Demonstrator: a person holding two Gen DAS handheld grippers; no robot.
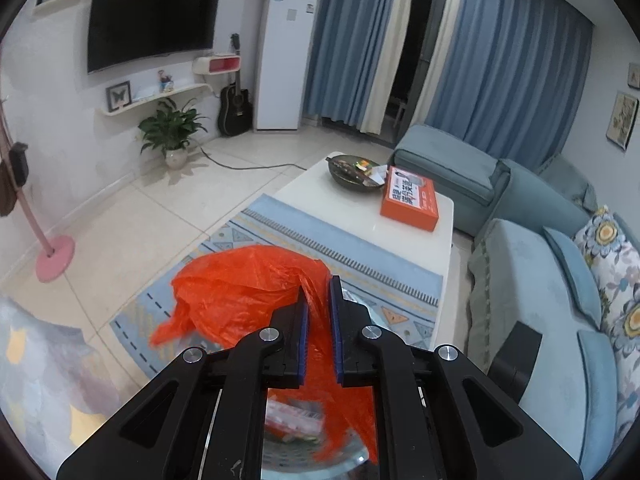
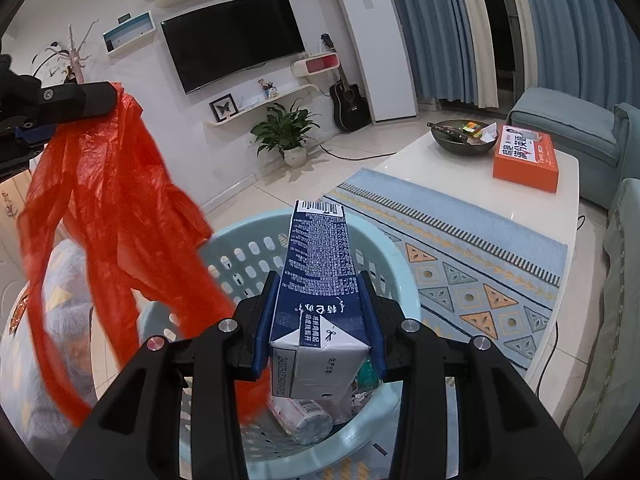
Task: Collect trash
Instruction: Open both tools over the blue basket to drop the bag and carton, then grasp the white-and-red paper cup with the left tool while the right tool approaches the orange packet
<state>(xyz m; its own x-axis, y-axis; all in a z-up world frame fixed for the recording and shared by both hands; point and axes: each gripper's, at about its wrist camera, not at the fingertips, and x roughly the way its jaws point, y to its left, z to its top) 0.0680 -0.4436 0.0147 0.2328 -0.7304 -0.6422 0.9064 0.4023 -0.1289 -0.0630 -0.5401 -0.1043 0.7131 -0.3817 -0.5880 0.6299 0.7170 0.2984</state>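
Two grippers work over a pale blue laundry-style basket (image 2: 396, 264) that stands on the patterned rug (image 2: 480, 248), just beside the near edge of the white coffee table (image 2: 460, 184). The right gripper (image 2: 320, 280) is clamped on a dark blue and white drink carton (image 2: 320, 256), its blue pads pressing both long sides; the carton sticks out forward above the basket's hollow. Down in the basket lie a pink-labelled plastic bottle (image 2: 304, 416) and some other scraps too blurred to name. The left gripper (image 1: 318, 312) has its jaws nearly together, with a thin fold of an orange plastic bag (image 1: 240, 288) pinched between the blue pads. From the right wrist view the bag (image 2: 108, 200) hangs in long folds from that gripper, its lower end draping over the basket's left rim. Toward the far end of the table sit a dark bowl (image 2: 460, 138) of oddments and an orange box (image 2: 526, 158), touching or just beside each other.
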